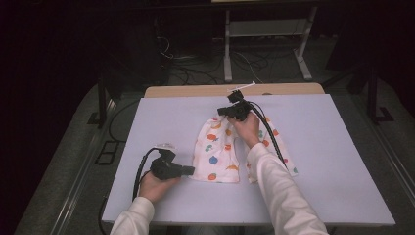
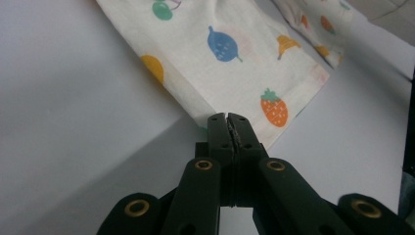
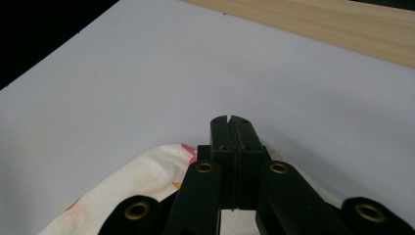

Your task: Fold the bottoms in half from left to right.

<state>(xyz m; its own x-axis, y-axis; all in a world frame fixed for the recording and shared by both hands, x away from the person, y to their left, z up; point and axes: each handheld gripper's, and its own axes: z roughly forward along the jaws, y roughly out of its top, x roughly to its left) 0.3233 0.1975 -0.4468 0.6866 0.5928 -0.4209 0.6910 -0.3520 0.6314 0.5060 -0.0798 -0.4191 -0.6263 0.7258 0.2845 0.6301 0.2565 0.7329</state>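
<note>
No writing or labels can be read on the fruit-print cloth [image 1: 218, 152], spread mid-surface [image 1: 318, 147]. Its near corner is pinched by the left claw [image 2: 228, 117]; its far edge is clamped, half hidden, under the right claw [image 3: 230, 120].

Cloth [image 1: 218, 152]: white ground, being shown printed with orange, red, blue, green and yellow fruit. Table [image 1: 333, 147]: pale lavender-grey surface, tan wooden strip [image 1: 235, 90] being displayed at its far edge. Grippers: black.
</note>
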